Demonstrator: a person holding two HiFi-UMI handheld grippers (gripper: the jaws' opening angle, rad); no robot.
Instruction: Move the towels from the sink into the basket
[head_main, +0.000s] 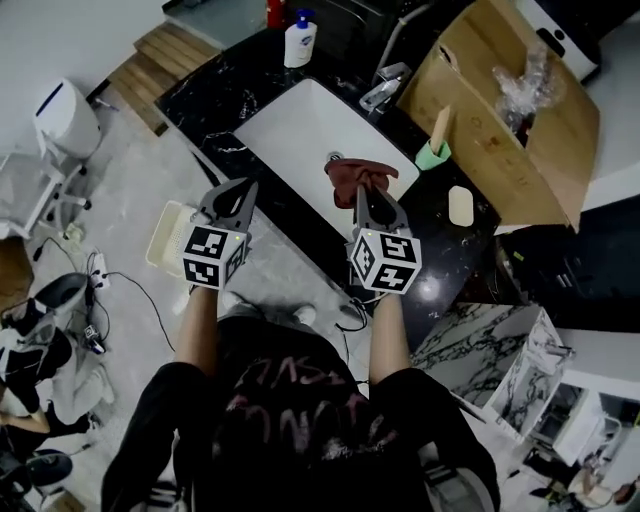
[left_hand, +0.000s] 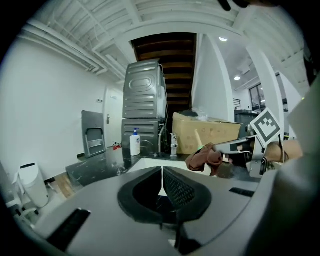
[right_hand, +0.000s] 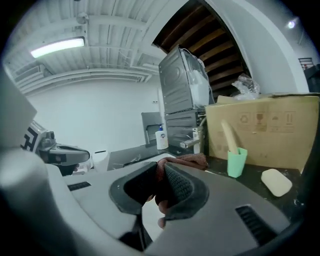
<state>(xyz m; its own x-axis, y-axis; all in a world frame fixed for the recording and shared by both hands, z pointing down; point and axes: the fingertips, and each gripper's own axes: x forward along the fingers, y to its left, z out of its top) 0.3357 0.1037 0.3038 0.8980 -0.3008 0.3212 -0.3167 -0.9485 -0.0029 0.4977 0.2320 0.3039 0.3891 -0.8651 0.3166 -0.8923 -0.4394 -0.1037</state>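
Loosely bunched brown towel (head_main: 350, 172) (soft folds)

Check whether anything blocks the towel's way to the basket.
The towel is clamped in the right tongs at the rim of the sink. Only the left tongs, shut and empty, hang between it and the basket on the floor; nothing else visible does.
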